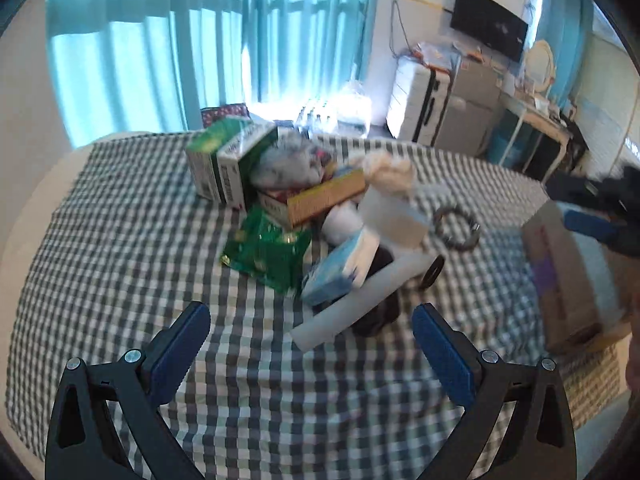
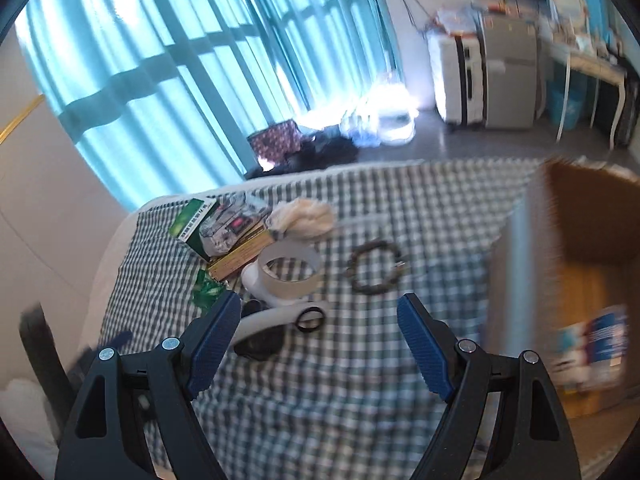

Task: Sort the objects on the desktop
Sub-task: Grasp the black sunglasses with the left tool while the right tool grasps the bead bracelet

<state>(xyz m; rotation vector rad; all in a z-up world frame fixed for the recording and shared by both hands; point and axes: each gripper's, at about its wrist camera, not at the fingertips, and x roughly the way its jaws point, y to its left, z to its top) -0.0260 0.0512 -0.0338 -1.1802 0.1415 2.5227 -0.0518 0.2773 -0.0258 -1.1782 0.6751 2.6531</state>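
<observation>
A pile of objects lies on the checked tablecloth point(image 1: 120, 240): a green-white box point(image 1: 224, 156), a gold box point(image 1: 326, 198), a green foil packet point(image 1: 268, 252), a blue-white pack point(image 1: 340, 268), a white tape roll point(image 1: 394, 216), a white tube point(image 1: 360, 300) and a bead bracelet point(image 1: 456, 226). My left gripper point(image 1: 312, 344) is open and empty, just short of the white tube. My right gripper point(image 2: 320, 332) is open and empty above the cloth, near the bracelet point(image 2: 376, 266) and tape roll point(image 2: 290, 272). It also shows in the left wrist view point(image 1: 600, 212), over the cardboard box point(image 1: 568, 276).
The open cardboard box point(image 2: 560, 264) stands at the table's right side and holds a blue-white package point(image 2: 592, 348). A black ring point(image 2: 310, 319) and a dark object point(image 2: 260, 344) lie by the tube. Curtains, a suitcase and a desk stand behind the table.
</observation>
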